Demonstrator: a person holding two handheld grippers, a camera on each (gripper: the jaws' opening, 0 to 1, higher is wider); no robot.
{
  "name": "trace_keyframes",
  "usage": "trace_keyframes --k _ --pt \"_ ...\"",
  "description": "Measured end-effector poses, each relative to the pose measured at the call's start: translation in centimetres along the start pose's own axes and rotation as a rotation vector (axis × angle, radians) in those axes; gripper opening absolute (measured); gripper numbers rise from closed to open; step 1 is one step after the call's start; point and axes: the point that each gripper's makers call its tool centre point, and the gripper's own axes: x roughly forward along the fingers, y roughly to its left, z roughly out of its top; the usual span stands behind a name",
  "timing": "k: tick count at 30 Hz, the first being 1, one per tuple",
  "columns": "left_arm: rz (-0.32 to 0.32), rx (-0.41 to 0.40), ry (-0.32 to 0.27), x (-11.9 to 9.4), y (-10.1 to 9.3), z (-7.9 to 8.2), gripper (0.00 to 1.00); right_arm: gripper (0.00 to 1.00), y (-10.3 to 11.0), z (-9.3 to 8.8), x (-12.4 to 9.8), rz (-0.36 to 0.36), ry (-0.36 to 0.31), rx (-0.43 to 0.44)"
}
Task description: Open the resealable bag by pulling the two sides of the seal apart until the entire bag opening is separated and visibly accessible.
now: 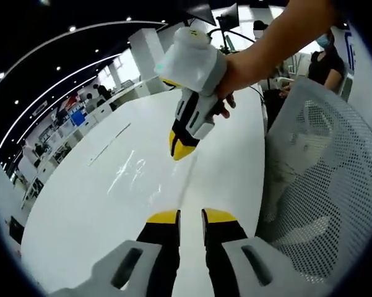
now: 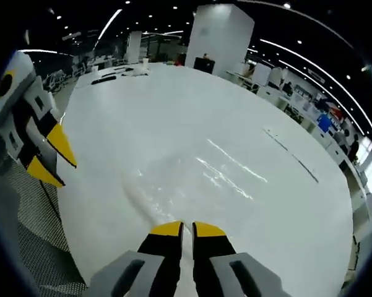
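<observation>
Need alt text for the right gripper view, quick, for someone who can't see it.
A clear resealable bag lies flat on a white table, just ahead of the right tool, whose yellow-tipped jaws stand nearly together. The left tool enters from the left, above a mesh chair.

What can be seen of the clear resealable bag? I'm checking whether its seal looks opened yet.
The bag is thin, glossy, see-through plastic, traced mostly by wrinkle glints. It lies flat on the white table. A paler strip along one edge runs up to the right tool, whose jaws sit close together; whether they pinch it is unclear. No parted opening shows.
</observation>
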Motion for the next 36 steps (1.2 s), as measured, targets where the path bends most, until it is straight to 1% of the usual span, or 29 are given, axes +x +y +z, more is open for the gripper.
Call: trace_keyframes --k 1,3,5,7,9,12,15,17,18,19,20,21,23,25,27,28,32,33,36 --pt "0.000 -0.001 0.001 -0.1 0.0 0.0 0.11 0.00 0.2 -0.1 0.0 0.005 0.007 0.017" --pt "0.002 -0.011 0.003 -0.1 0.0 -0.2 0.11 0.00 0.5 -0.7 0.1 0.012 0.043 0.076" --pt "0.001 -0.010 0.005 0.0 -0.1 -0.2 0.11 0.00 0.6 -0.7 0.2 0.010 0.036 0.076" --pt "0.000 -0.002 0.006 0.0 0.0 -0.2 0.11 0.00 0.9 -1.0 0.1 0.010 0.047 0.090" --pt "0.001 0.003 0.004 -0.1 0.0 -0.2 0.11 0.00 0.9 -1.2 0.1 0.003 0.056 0.070" --pt "0.002 0.003 0.005 -0.2 0.1 -0.2 0.11 0.00 0.7 -1.1 0.1 -0.001 0.056 0.073" --pt "0.001 0.006 0.007 -0.4 0.0 -0.4 0.11 0.01 0.3 -0.8 -0.1 -0.017 0.047 0.047" --pt "-0.004 0.014 0.012 -0.5 -0.1 -0.6 0.11 0.07 0.4 -0.8 -0.1 -0.015 0.048 0.020" --pt "-0.005 0.019 0.014 -0.5 -0.1 -0.6 0.11 0.10 0.7 -0.9 -0.1 -0.003 0.046 0.020" --pt "-0.013 0.029 0.018 -0.6 -0.2 -0.7 0.12 0.12 1.2 -1.0 -0.1 0.025 0.044 0.041" --pt "-0.018 0.035 0.023 -0.6 -0.3 -0.8 0.12 0.15 1.4 -1.1 -0.1 0.036 0.046 0.048" --pt "-0.020 0.041 0.027 -0.7 -0.2 -1.0 0.13 0.18 1.8 -1.3 -0.2 0.052 0.045 0.046" --pt "-0.021 0.039 0.032 -0.8 0.0 -1.1 0.16 0.26 2.1 -1.5 -0.4 0.066 0.039 0.041" --pt "-0.024 0.033 0.048 -0.7 0.0 -1.4 0.19 0.29 2.4 -1.5 -0.7 0.077 0.030 0.036" --pt "-0.020 0.019 0.057 -0.6 0.1 -1.6 0.21 0.33 2.5 -1.3 -1.0 0.090 0.010 0.054" --pt "-0.019 -0.013 0.058 -0.5 0.2 -1.6 0.22 0.35 2.5 -1.1 -1.2 0.090 0.000 0.060" --pt "-0.006 -0.035 0.059 -0.4 0.4 -1.7 0.29 0.41 2.4 -0.9 -1.9 0.086 -0.026 0.066" --pt "-0.005 -0.042 0.061 -0.5 0.4 -1.7 0.30 0.43 2.6 -0.8 -2.2 0.099 -0.035 0.090" --pt "0.002 -0.073 0.057 -0.8 0.8 -2.0 0.32 0.52 2.8 -0.6 -2.8 0.112 -0.064 0.107"
